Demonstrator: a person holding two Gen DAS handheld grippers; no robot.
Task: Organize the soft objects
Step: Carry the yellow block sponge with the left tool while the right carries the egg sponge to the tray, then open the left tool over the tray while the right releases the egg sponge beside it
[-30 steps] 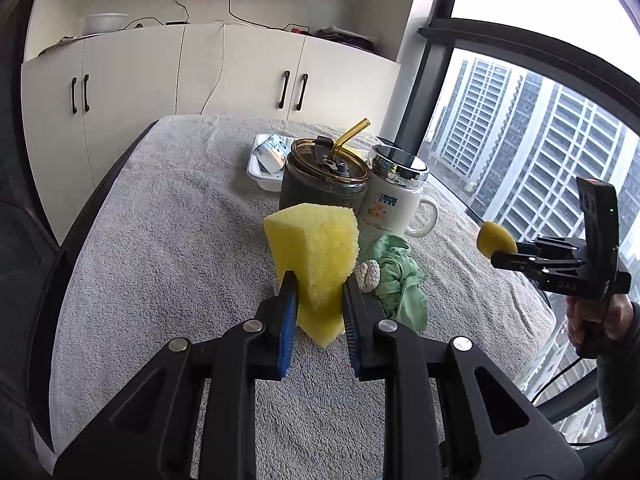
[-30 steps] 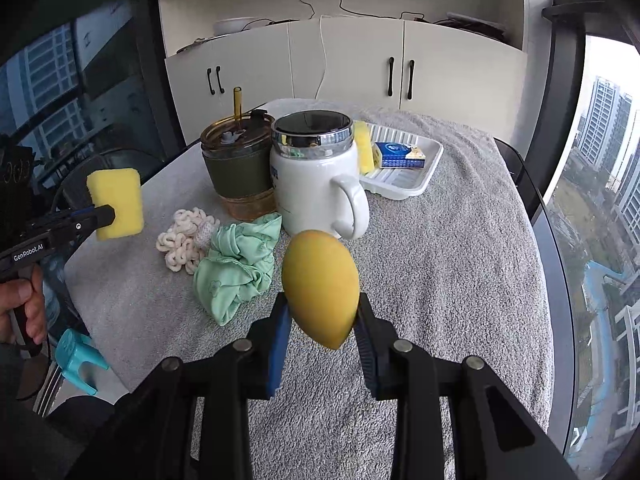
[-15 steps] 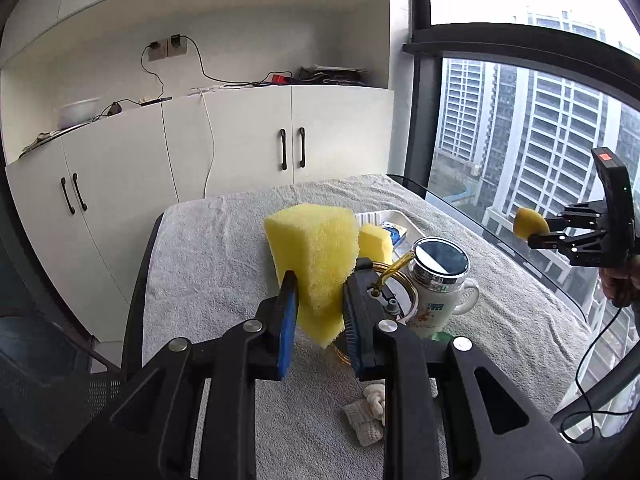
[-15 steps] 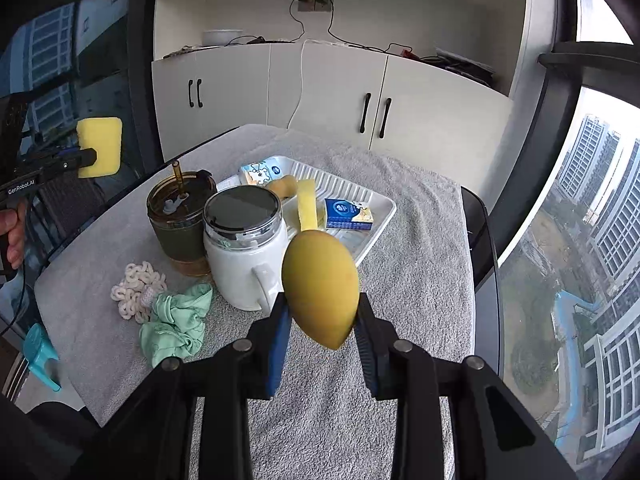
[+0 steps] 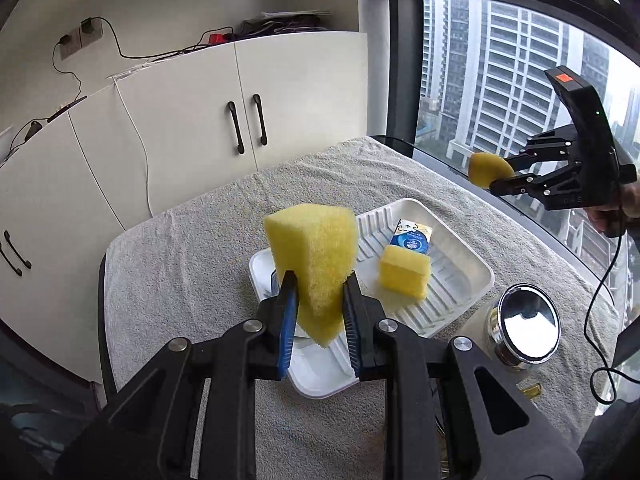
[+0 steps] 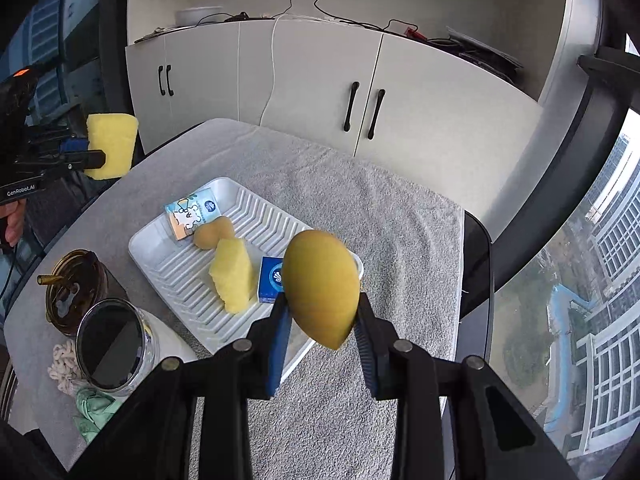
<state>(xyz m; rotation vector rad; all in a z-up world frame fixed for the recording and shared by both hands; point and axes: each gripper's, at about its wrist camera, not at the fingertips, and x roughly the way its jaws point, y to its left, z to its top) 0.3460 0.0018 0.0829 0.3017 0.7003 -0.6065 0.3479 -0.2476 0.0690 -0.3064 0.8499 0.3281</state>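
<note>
Sponge (image 5: 314,264): coarse yellow wedge, pinched in left gripper (image 5: 318,310) above white tray (image 5: 476,270) | egg-shaped sponge (image 6: 322,288): smooth mustard-yellow, clamped in right gripper (image 6: 322,330) over tray's near edge | tray rests on towel-covered bench (image 6: 360,208).

A high-rise apartment room: white cupboards (image 6: 320,92) with black handles, a towel-covered table (image 6: 380,216), and big windows (image 5: 516,80) showing tall residential towers outside

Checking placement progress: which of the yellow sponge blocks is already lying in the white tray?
The smaller yellow sponge block, lying free on the white tray by the blue tissue pack. The larger wedge sponge is clamped in the left gripper.
</note>
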